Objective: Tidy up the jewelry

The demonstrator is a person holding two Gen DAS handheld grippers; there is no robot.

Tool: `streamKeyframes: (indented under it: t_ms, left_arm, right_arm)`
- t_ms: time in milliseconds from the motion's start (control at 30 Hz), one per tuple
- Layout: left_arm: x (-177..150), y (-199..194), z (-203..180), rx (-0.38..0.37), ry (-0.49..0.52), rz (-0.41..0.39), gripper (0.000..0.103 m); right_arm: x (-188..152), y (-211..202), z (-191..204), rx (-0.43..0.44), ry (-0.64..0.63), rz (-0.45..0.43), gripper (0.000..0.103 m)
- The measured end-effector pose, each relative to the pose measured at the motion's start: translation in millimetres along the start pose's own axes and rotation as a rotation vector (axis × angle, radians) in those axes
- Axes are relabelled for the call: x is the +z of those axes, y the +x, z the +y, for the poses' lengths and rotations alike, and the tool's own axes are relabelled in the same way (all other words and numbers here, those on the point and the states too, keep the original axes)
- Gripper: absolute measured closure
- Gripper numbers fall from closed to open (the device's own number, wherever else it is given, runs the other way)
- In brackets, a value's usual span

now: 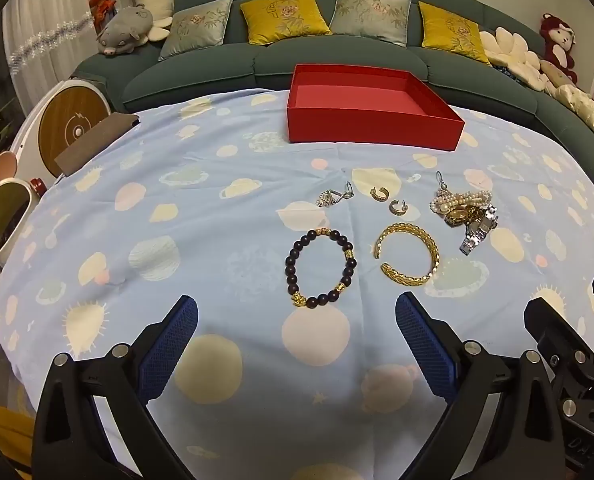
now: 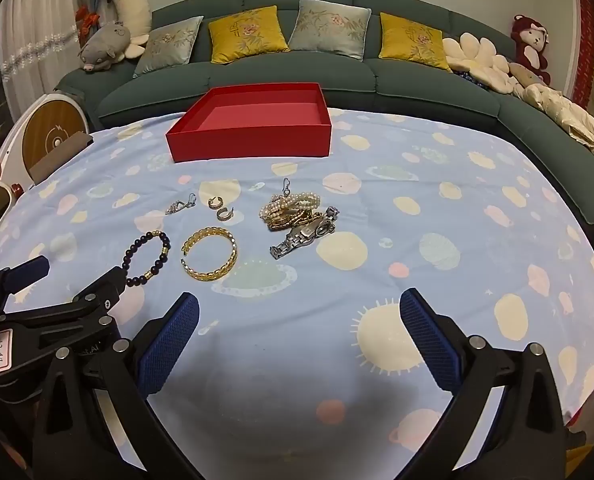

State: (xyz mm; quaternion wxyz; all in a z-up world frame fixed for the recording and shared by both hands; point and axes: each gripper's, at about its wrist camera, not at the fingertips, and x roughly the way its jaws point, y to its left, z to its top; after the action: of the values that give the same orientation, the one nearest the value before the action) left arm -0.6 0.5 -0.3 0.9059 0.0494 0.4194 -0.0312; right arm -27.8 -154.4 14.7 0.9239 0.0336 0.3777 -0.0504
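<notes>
Shiny metal and beads on soft printed cloth

The worktop [image 1: 201,208] wears matt pale-blue cloth. Beside the matt red card box [image 1: 373,124], the gold bangle [image 1: 411,254] is glossy woven-look metal; the bead bracelet [image 1: 319,268] has dark polished beads with gold accents; the watch [image 2: 303,238] band is bright steel. The left tongs [image 1: 297,340] carry rough blue textured pads [image 1: 169,344] on matt black plastic.
</notes>
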Motion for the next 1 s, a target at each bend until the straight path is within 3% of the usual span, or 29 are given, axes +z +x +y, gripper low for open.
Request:
streamKeyframes:
  t_ms: [1000]
  left_arm:
    - [2.3, 1.2, 5.2, -0.010, -0.022, 0.015, 0.009]
  right_arm:
    - [1.1, -1.9, 3.2, -0.017, -0.007, 0.001, 0.005]
